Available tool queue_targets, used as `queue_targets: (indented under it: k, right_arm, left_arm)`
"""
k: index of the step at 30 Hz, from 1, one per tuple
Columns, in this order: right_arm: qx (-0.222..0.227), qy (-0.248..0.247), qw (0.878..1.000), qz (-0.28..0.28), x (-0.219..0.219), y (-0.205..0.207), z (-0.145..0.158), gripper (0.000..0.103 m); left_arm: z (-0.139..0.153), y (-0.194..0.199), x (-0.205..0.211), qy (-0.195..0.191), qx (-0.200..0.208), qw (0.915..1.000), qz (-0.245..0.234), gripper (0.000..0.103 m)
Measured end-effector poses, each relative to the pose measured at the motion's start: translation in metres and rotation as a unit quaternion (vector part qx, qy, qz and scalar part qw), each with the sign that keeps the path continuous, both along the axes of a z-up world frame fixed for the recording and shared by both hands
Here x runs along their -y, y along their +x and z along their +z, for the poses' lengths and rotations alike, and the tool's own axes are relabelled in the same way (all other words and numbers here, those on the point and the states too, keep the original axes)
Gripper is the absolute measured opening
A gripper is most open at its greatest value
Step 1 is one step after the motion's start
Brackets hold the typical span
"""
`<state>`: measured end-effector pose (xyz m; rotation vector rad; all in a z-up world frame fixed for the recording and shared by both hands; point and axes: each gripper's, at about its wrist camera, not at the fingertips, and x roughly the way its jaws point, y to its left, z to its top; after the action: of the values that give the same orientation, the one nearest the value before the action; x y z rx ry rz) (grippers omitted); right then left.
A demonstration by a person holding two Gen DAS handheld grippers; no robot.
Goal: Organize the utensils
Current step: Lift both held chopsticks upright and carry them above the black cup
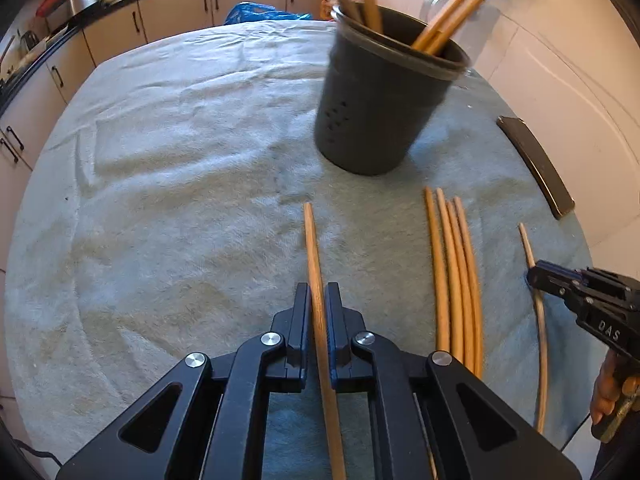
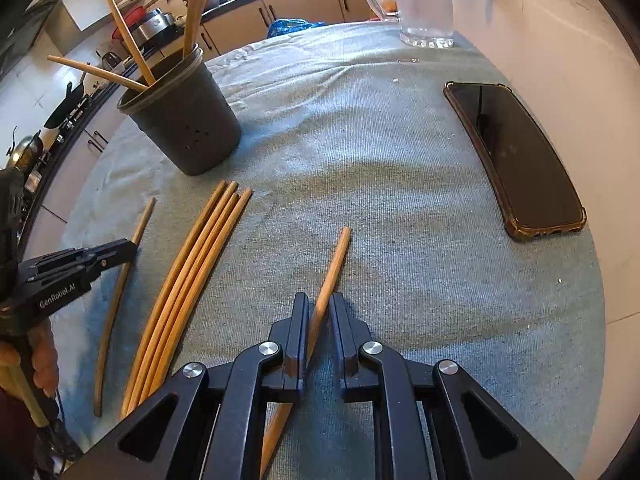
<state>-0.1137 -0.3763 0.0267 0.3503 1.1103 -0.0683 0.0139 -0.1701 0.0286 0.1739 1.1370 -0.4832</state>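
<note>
Covering the bench (image 2: 400, 184) is a pale grey-green towel (image 1: 168, 168), and everything is resting on it. Standing upright toward the far side is a dark grey utensil holder (image 1: 376, 108), with several wooden chopsticks (image 1: 452, 12) leaning out of its mouth. Lying flat near the right edge is a black phone (image 2: 516, 160) in a brownish case, and a clear glass jug (image 2: 424, 4) is standing at the far end.

Lying side by side in front of the holder is a bundle of four chopsticks (image 2: 188, 288), touching along their length. Sitting between the two grippers, it is apart from both.

Pinching a single chopstick (image 1: 316, 280) between its narrow fingers is the left gripper (image 1: 318, 292); the stick is pointing toward the holder. Closing around another single chopstick (image 2: 332, 272) is the right gripper (image 2: 318, 300), its fingers narrow, the stick slanting between them and touching at least the left finger; whether both are pressing it, I cannot tell.
</note>
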Motion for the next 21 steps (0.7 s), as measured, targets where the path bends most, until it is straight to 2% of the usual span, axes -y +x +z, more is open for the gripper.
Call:
queue_targets:
  k: [3,5,7,9,11,13,16,21]
  right_arm:
    - [-0.013,-0.023,1.000,0.004,-0.006,0.008,0.001,0.012]
    - [-0.018,-0.041,0.999,0.009,-0.011,0.013,0.001,0.012]
    - [-0.022,-0.057,0.998,0.010,-0.015,0.017,0.001,0.012]
    - [-0.022,-0.069,0.997,0.012,-0.018,0.022,0.001,0.012]
    - [-0.016,-0.071,0.997,0.013,-0.020,0.025,0.001,0.011]
    - [-0.007,-0.081,0.997,0.014,-0.023,0.027,0.001,0.009]
    - [0.004,-0.076,0.997,0.011,-0.024,0.026,0.002,0.007]
    - [0.051,-0.051,0.997,0.004,-0.024,0.012,0.024,0.007]
  left_arm:
    - [-0.001,0.009,0.008,0.005,-0.006,0.9999,-0.011,0.007]
    - [-0.001,0.013,0.017,0.009,0.008,0.9998,-0.016,0.007]
    - [-0.005,0.007,0.023,0.005,0.009,0.9998,-0.017,0.013]
    - [-0.005,0.009,0.027,-0.014,0.001,0.9998,-0.015,0.021]
    - [-0.005,0.009,0.026,-0.021,0.003,0.9997,-0.011,0.021]
    - [-0.005,0.006,0.024,-0.012,0.014,0.9998,-0.011,0.005]
    - [-0.001,0.003,0.017,-0.020,0.014,0.9997,-0.003,0.005]
    - [0.036,-0.021,0.003,-0.029,0.076,0.9967,-0.007,0.005]
